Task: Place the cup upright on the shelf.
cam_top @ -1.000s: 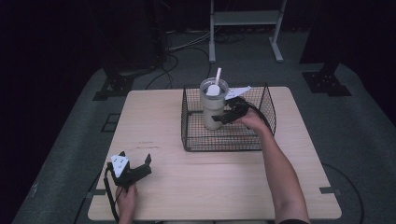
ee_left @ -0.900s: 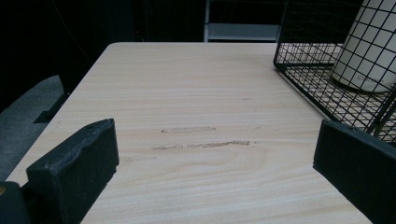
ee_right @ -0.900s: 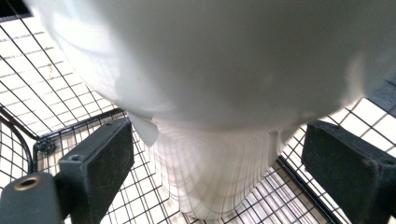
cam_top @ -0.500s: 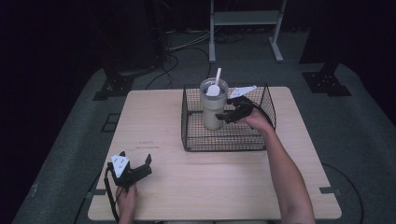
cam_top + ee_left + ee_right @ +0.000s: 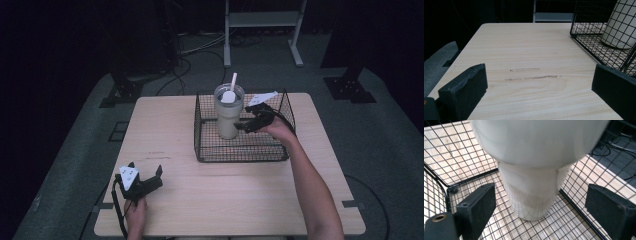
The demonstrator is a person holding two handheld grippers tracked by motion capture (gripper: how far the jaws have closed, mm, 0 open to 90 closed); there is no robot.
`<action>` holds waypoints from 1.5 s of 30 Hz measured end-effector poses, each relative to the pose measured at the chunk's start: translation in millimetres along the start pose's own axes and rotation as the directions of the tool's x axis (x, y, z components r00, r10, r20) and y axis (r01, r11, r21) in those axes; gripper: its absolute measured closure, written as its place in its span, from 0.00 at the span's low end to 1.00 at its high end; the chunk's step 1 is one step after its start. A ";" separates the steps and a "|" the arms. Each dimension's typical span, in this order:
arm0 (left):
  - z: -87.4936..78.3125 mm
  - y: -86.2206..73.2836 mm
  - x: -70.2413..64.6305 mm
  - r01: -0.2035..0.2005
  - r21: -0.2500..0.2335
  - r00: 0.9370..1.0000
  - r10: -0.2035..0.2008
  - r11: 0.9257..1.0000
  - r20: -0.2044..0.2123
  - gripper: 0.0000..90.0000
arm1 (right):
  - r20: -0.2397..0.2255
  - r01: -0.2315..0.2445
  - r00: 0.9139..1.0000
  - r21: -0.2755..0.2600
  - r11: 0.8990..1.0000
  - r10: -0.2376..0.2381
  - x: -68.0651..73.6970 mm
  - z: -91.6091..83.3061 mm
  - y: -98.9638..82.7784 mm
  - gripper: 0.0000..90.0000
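Right gripper (image 5: 246,126) spread wide just short of the tumbler (image 5: 228,117) in the wire basket (image 5: 240,152).

The tumbler stands upright directly ahead of the right gripper, centred between its two black jaws in the right gripper view, where the jaws flank its narrow base (image 5: 531,195) without touching it. The cup is cream-white, wide in the upper body and stepping down to a slimmer foot, with a clear lid and a white straw (image 5: 232,82) leaning out of the top. It sits on the basket's mesh floor (toward the corner far from the gripper's hand side). The left gripper (image 5: 145,186) rests on the table (image 5: 210,190) well apart from the basket, jaws also spread wide with nothing between them; from it the basket and tumbler lie ahead and to the right.
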State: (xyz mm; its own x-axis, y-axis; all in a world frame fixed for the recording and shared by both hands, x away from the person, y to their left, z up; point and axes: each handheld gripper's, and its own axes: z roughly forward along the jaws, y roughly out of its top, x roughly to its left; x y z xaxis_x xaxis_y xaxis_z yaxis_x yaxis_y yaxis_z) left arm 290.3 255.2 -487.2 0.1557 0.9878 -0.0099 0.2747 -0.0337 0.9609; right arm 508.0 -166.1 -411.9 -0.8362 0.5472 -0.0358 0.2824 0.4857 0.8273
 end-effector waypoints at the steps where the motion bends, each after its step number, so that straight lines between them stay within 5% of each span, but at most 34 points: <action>1: 0.1 0.0 0.0 0.000 0.000 1.000 0.000 1.000 0.000 0.00 | 0.003 0.000 1.000 -0.002 1.000 0.000 -0.2 -2.3 0.3 0.10; 28: 0.0 -0.2 -1.0 -0.007 0.000 1.000 0.007 1.000 -0.002 0.00 | 0.048 -0.103 0.993 -0.063 0.993 0.107 7.3 -62.8 12.8 0.10; 45: 0.1 -0.1 -1.6 -0.014 0.004 1.000 0.014 1.000 -0.003 0.00 | 0.037 -0.075 0.996 -0.057 0.996 0.078 25.5 -87.3 10.4 0.10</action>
State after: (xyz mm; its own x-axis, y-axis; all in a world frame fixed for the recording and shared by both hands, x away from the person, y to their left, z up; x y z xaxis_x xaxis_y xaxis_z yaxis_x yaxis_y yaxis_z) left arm 290.1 253.6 -487.3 0.1564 0.9877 0.0044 0.2765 -0.0481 0.9598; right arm 448.6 -206.6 -355.3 -0.7940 0.6079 0.0080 0.3176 0.4036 0.8581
